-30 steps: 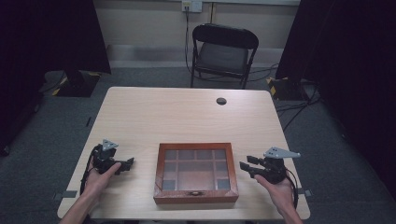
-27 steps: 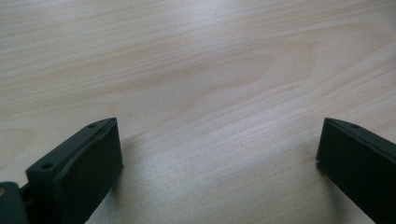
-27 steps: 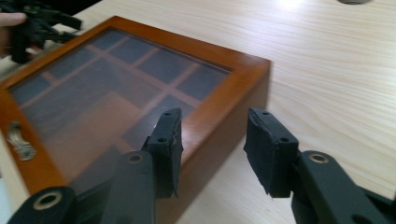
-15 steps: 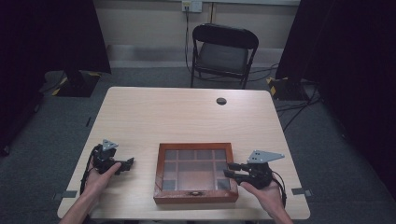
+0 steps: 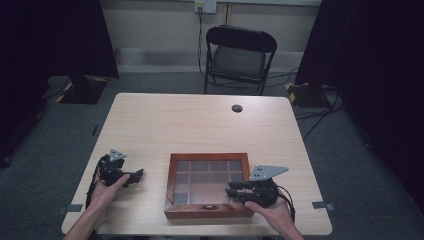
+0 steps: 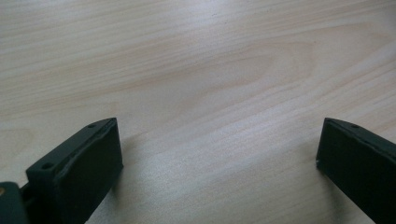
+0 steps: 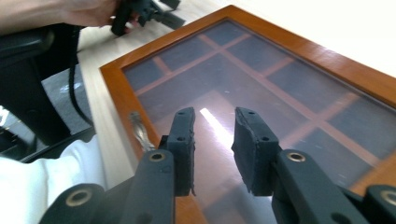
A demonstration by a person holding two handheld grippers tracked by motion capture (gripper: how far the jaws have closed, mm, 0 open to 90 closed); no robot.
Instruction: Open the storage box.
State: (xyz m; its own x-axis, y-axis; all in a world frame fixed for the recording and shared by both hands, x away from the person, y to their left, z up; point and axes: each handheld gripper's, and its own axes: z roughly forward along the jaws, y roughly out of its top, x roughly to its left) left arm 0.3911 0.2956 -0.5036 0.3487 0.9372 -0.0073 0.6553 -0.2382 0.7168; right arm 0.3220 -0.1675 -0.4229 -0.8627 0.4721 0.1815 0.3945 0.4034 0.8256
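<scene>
A shallow rectangular wooden box is seen near the front edge of the table, between the two hands; its frame is reddish-brown, glossy wood, and its lid is a dark, smoked glass pane through which a grid of wooden dividers is visible. A small metal latch is mounted on the front rail. The tabletop is pale wood-grain laminate with rounded corners and a round dark cable grommet near the far edge. The right gripper is held over the front right corner of the box, pointed across the glass; its jaws have just been closing and now stand narrow, parallel, with nothing between them. In the right gripper view the matte black rubbery pads are seen with bolt holes, above the glass, which carries a bright glare streak; contact with the pane cannot be told. The left gripper is rested on bare table left of the box, well apart from it, jaws spread wide, nothing between them; in the left gripper view blocky black pads are seen over smooth grain. A grey triangular plate is carried on each gripper. A black folding chair stands behind the table.
</scene>
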